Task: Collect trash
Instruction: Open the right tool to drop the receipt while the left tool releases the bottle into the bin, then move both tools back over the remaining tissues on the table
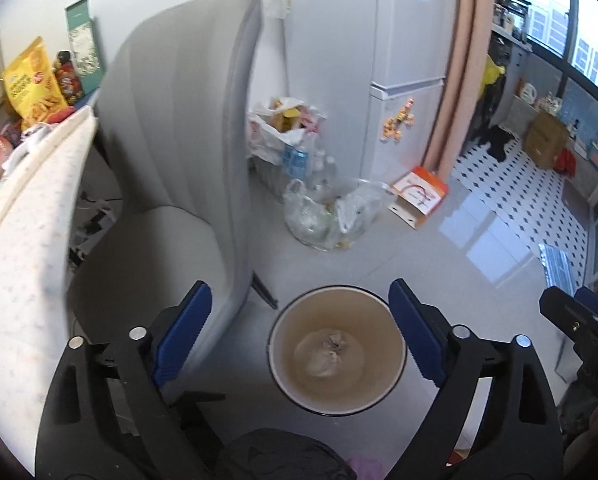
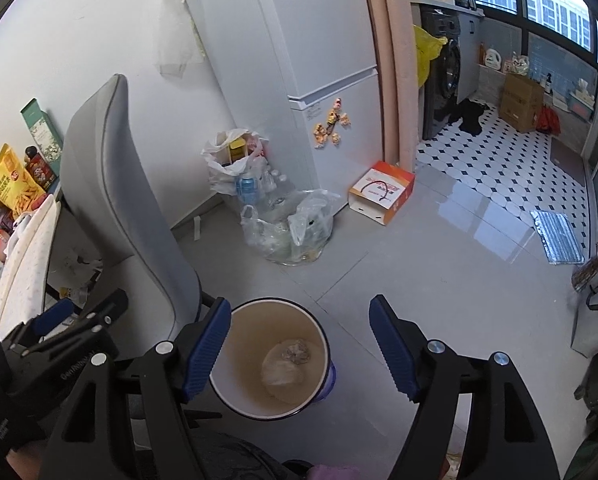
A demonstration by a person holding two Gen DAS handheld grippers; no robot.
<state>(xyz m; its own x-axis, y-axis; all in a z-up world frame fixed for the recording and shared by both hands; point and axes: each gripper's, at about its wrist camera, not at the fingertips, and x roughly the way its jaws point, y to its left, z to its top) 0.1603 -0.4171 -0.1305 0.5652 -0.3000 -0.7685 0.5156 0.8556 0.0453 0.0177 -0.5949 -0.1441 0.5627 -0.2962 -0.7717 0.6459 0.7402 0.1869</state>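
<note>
A round beige trash bin [image 1: 339, 300] stands on the grey floor below both grippers; it also shows in the right wrist view [image 2: 241, 340]. A crumpled wad of trash [image 1: 326, 354] lies at its bottom, seen too from the right wrist [image 2: 287, 364]. My left gripper [image 1: 301, 322] is open and empty above the bin. My right gripper [image 2: 301, 334] is open and empty above the bin's right side. The right gripper's body [image 1: 579, 320] shows at the right edge of the left wrist view. The left gripper's body [image 2: 71, 324] shows at the left of the right wrist view.
A grey chair [image 1: 187, 128] stands left of the bin beside a cluttered table [image 1: 23, 184]. Plastic bags with bottles [image 2: 283, 220] and an orange-white box [image 2: 381, 192] sit by the white fridge [image 2: 319, 60]. A foil mat [image 2: 555, 238] lies to the right.
</note>
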